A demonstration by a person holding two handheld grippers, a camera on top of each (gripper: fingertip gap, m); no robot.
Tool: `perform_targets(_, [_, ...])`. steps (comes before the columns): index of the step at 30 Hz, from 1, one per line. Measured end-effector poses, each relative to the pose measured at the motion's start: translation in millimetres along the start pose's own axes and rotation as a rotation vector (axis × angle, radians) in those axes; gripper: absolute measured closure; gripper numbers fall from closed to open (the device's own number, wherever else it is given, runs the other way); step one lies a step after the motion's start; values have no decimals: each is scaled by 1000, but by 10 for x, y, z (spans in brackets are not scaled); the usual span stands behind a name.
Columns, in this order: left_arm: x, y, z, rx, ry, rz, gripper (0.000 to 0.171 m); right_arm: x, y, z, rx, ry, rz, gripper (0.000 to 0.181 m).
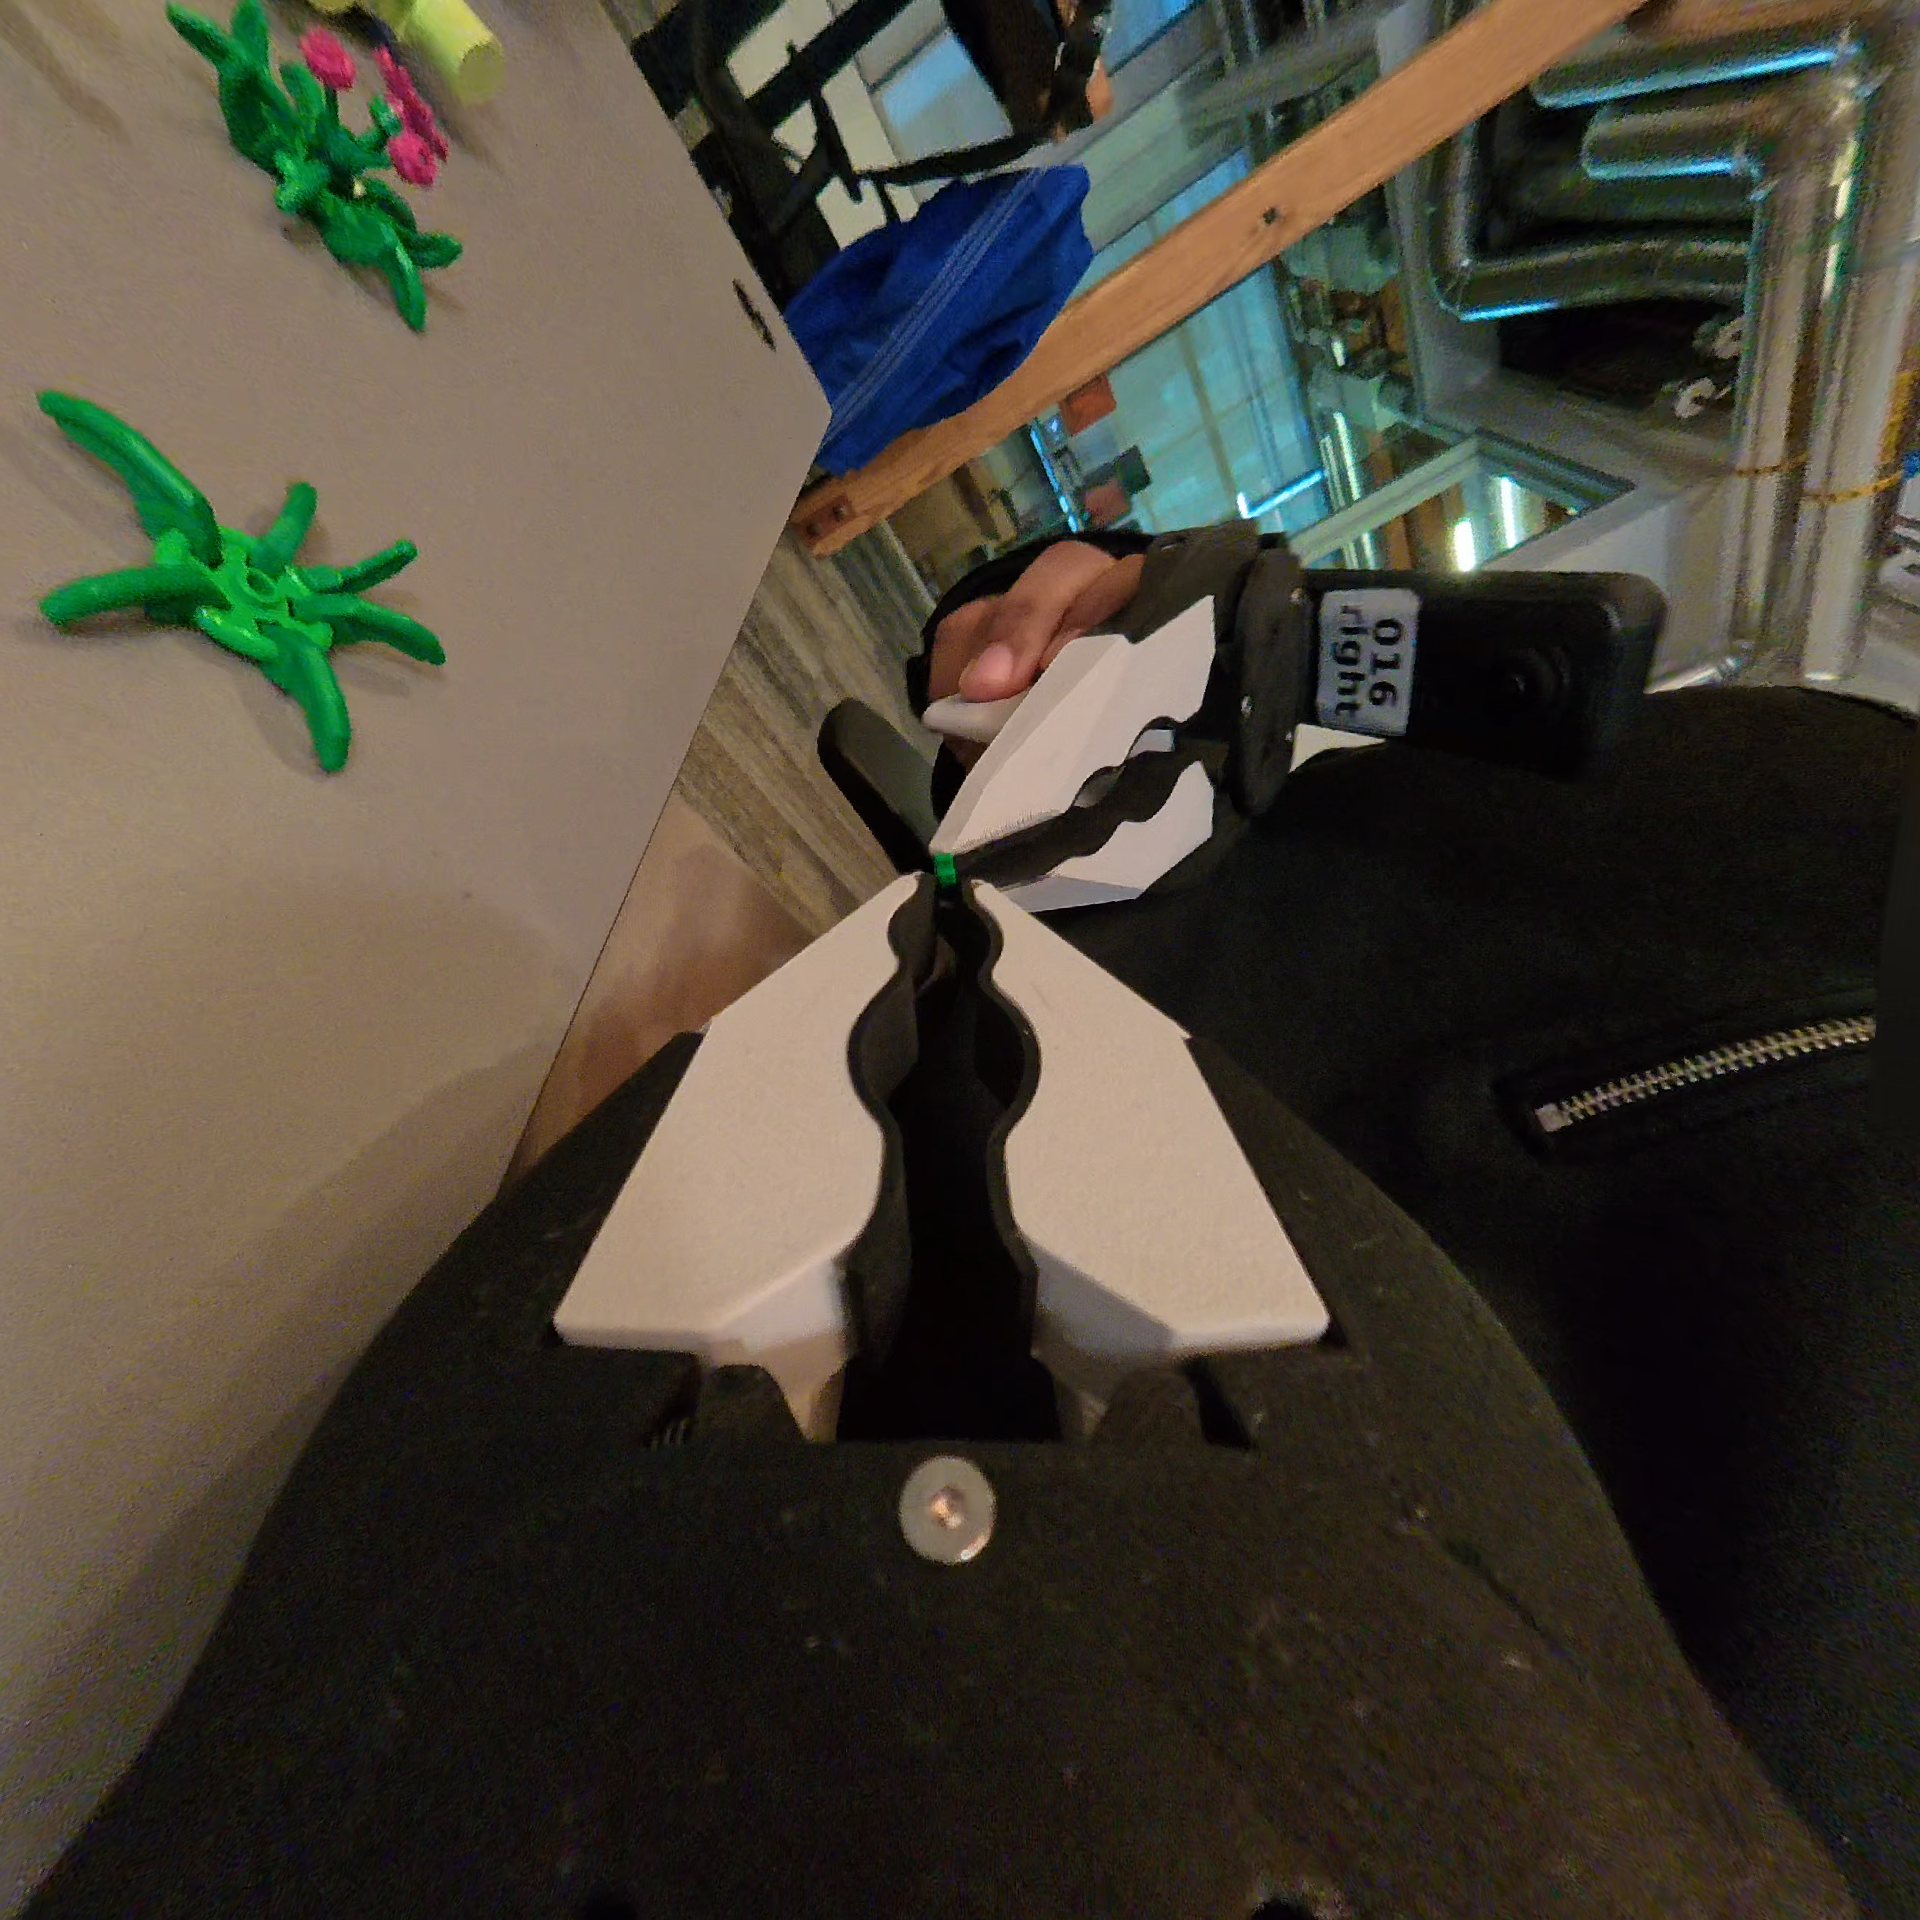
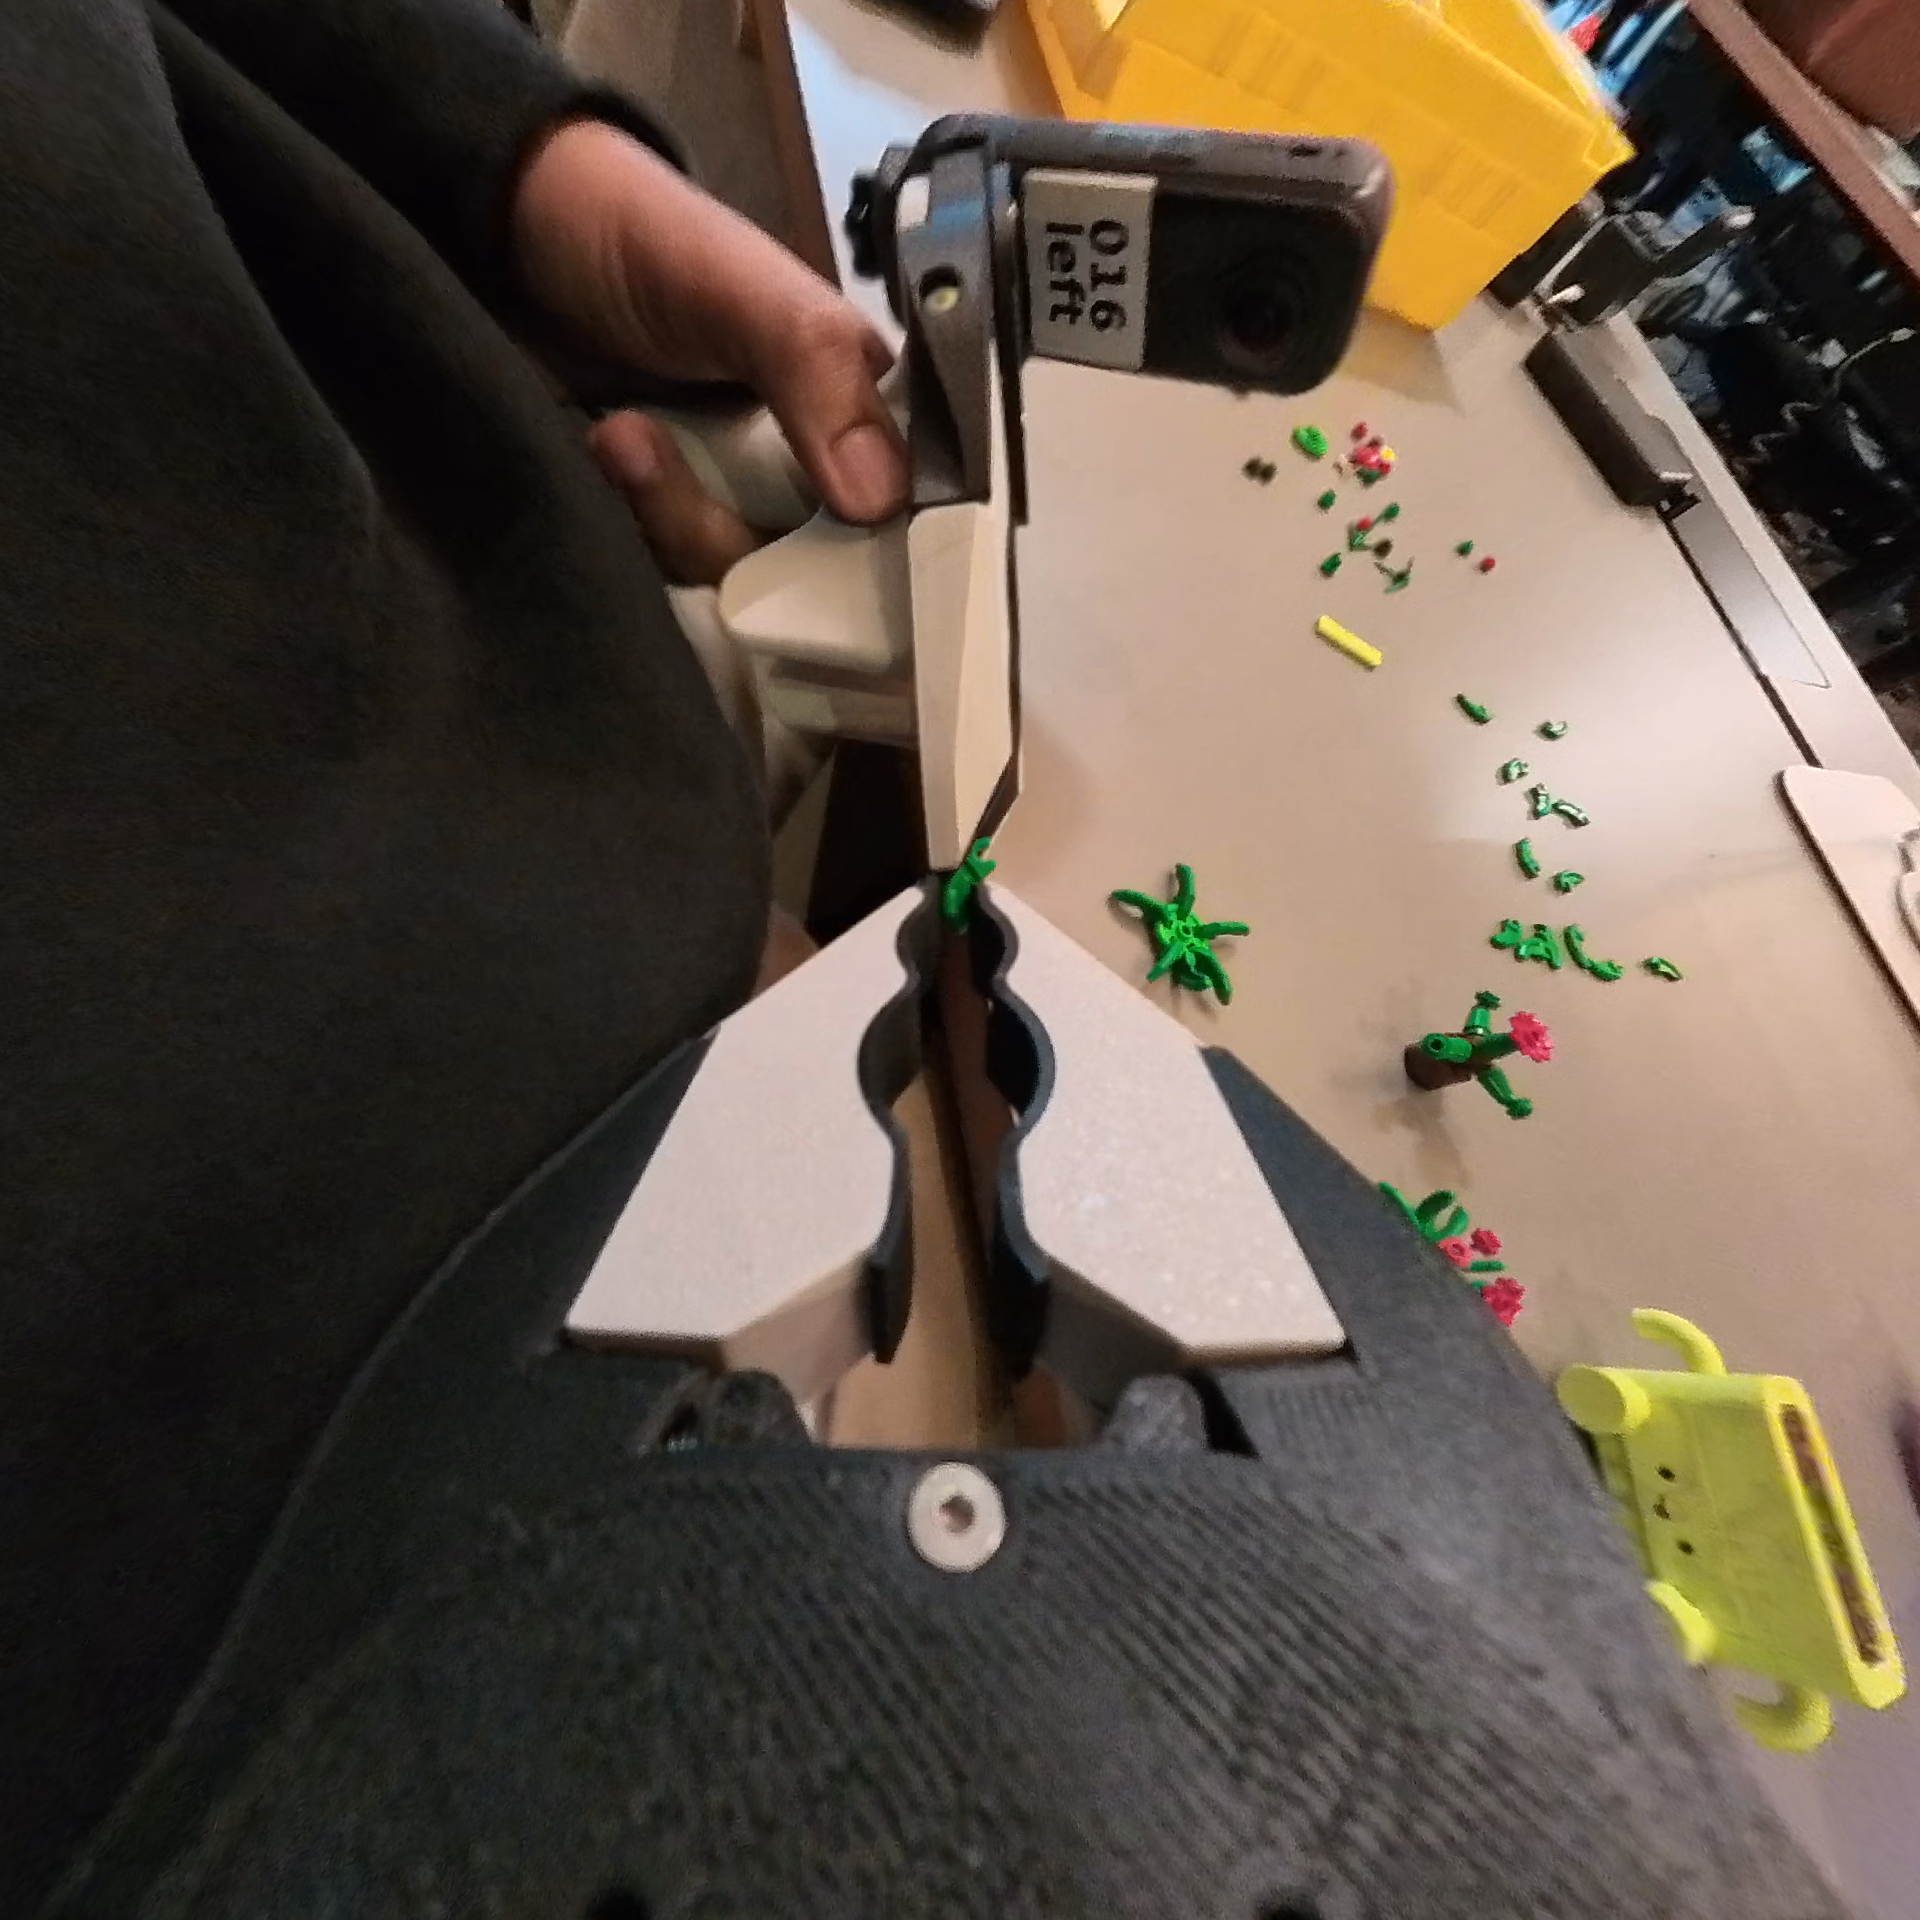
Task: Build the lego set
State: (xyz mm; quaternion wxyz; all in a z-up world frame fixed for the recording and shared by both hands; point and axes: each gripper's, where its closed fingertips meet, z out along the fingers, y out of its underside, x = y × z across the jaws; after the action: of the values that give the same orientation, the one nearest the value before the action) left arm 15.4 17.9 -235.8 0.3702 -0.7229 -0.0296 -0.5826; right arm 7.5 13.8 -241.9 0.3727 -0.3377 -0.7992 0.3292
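Each of the 2 views looks forward along its own jaws from close behind, both tilted off level. The left wrist view faces the right gripper (image 1: pixel 961 868) beside the worktop (image 1: pixel 416 831) edge; the right wrist view faces back. Both share the small green piece (image 2: pixel 964 883) between the tips

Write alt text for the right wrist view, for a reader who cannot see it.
The right gripper and the left gripper meet tip to tip above the table edge, pinching a small green lego stem between them. On the beige table beyond lie a green leaf piece, scattered green and pink bits and a yellow bin.
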Motion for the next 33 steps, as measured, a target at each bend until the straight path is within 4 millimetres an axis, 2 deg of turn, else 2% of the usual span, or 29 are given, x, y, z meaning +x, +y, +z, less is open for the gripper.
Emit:
perform_targets(3, [93,-104,-58,62,49,36,171,105,-100,-42,107,-3,162,171])
perform_targets(7, [225,-222,-131,134,99,101,171,195,-271,-106,314,-130,526,158])
perform_targets(11, [308,-264,-154,157,131,144,171,276,-380,-172,492,-227,757,160])
perform_targets(17, [332,-271,-134,159,155,150,171,271,-386,-138,530,-301,844,166])
perform_targets(22, [336,-282,-131,160,162,155,171,238,-396,-113,522,-337,836,179])
perform_targets(28, [289,-284,-122,147,142,153,171,263,-378,-108,527,-340,851,181])
perform_targets(30, [228,-283,-113,133,98,169,169,296,-367,-111,534,-327,861,181])
perform_targets(33, [64,-304,-136,108,-30,235,155,397,-312,-114,529,-291,898,181])
